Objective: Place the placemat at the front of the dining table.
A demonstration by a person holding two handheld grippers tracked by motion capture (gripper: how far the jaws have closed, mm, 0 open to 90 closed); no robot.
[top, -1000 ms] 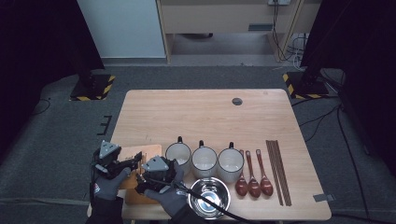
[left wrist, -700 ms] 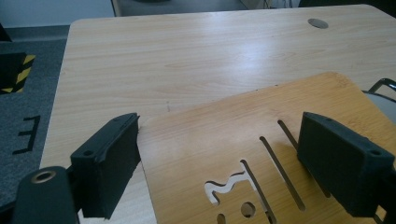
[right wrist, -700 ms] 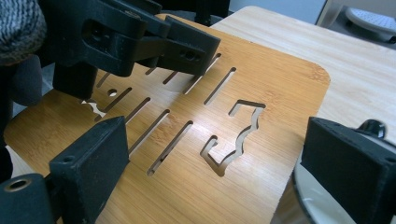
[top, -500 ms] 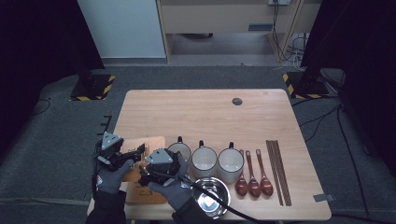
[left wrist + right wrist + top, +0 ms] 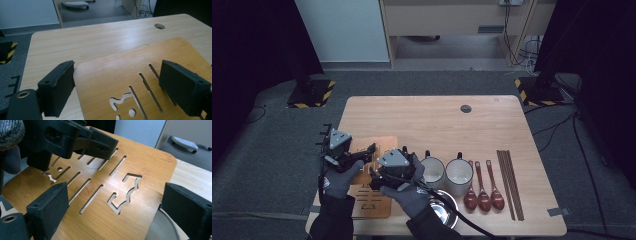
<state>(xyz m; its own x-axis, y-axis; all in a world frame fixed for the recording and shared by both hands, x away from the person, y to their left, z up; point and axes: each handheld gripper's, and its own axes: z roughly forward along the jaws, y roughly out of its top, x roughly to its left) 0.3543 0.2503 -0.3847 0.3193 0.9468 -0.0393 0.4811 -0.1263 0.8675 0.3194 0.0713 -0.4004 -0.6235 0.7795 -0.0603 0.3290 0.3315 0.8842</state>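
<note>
**Slotted bamboo board between two grippers at the near-left corner**

Nearest the person, the bamboo board (image 5: 371,200) lies at the near-left corner of the table (image 5: 432,120), a flat wooden panel cut through with long slots and a few wavy shapes. Both hands work over it. In the left gripper view the left gripper (image 5: 117,87) has its jaws standing wide, one at the board's rounded corner and one over the slotted face; whether either pad actually presses the wood I cannot tell. In the right gripper view the right gripper (image 5: 117,212) also has its jaws spread wide, with the board's slotted middle between them and nothing clamped.

The board looks stiff, thin and fairly light, so it should lift as one rigid piece without sagging. Its surface seems smooth, so a pinch on the flat face could slip. The better hold is across an outer edge, jaws above and below the panel, away from the slots, where the narrow strips of wood look weakest. One gripper at each end would probably keep it level.

Just right of the board sits a steel bowl (image 5: 443,209). Beyond it stand two white mugs (image 5: 447,172), then three dark spoons (image 5: 483,192) and the chopsticks (image 5: 510,184) at the far right.
</note>
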